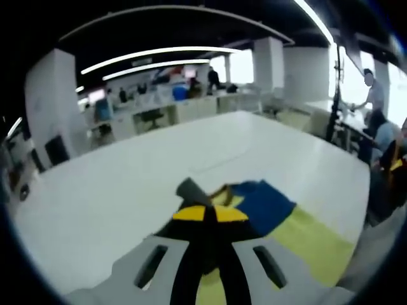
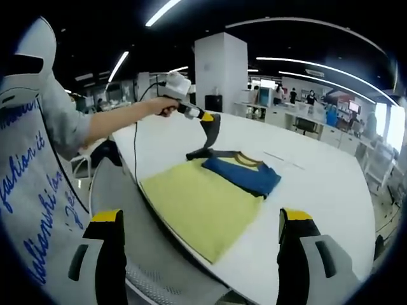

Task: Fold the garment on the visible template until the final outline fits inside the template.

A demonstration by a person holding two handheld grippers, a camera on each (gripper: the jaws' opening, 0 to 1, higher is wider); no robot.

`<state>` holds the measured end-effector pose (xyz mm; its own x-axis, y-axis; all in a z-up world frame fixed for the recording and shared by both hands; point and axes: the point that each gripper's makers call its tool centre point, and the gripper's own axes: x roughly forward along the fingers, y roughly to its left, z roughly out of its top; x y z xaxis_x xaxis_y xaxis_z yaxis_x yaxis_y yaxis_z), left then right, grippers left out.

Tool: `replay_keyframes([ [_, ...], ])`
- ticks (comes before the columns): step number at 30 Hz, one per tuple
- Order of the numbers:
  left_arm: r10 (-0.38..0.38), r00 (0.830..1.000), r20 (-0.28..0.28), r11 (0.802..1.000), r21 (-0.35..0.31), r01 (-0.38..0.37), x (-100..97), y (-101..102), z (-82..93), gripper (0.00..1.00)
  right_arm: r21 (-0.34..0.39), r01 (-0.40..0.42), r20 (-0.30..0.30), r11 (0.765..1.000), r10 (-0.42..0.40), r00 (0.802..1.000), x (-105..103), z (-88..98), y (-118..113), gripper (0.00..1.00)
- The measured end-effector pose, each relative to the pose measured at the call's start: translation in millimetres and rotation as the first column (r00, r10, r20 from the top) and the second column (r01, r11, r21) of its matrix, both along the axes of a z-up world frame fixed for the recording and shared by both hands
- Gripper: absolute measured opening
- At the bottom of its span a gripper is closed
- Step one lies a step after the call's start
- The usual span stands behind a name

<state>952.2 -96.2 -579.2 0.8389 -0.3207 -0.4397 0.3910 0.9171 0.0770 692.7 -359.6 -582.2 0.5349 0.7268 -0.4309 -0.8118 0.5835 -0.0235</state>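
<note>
A blue garment (image 2: 245, 173) with a yellow collar and grey sleeves lies folded at the far end of a yellow template (image 2: 200, 206) on the white table (image 2: 318, 190). My left gripper (image 2: 208, 119), held by a person's hand, hovers above the garment's far left corner, shut on a grey sleeve (image 2: 212, 135) that it lifts off the table. In the left gripper view, my left gripper (image 1: 210, 213) has its yellow-tipped jaws together, with the grey sleeve (image 1: 191, 189) at their tips, the blue garment (image 1: 264, 202) to the right and the template (image 1: 315, 244) beyond. My right gripper (image 2: 202, 216) is open, well back from the near table edge.
A person's arm (image 2: 102, 124) and printed shirt (image 2: 32, 184) fill the left of the right gripper view. A grey chair (image 2: 117, 184) sits by the table's left edge. A black stand (image 1: 332, 95) rises at the table's far right. Desks and people lie beyond.
</note>
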Motion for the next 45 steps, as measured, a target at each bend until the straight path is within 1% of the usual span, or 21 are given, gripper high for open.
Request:
replay_keyframes([
  [11, -0.025, 1.0, 0.005, 1.0, 0.003, 0.025, 0.3, -20, 2.7, 0.0, -0.003, 0.001, -0.006, 1.0, -0.001, 1.0, 0, -3.5, -9, 1.0],
  [16, -0.04, 0.999, 0.011, 0.999, 0.004, 0.04, -0.6, -33, 5.0, 0.0, 0.002, 0.005, -0.01, 1.0, -0.005, 1.0, 0, -3.8, -12, 1.0],
  [29, -0.063, 0.998, 0.028, 0.998, 0.007, 0.063, -0.5, -52, 13.2, 0.0, 0.007, 0.011, -0.012, 1.0, -0.011, 1.0, -3, -5.1, -21, 1.0],
  [34, -0.077, 0.996, 0.034, 0.997, 0.003, 0.077, -1.9, -63, 15.0, 0.0, 0.005, 0.013, -0.014, 1.0, -0.013, 1.0, -4, -6.0, -23, 1.0],
  [45, -0.106, 0.994, 0.02, 0.994, -0.001, 0.106, 1.2, -85, 7.3, 0.0, 0.016, 0.028, -0.018, 0.999, -0.027, 0.999, -3, -6.2, -28, 1.0],
])
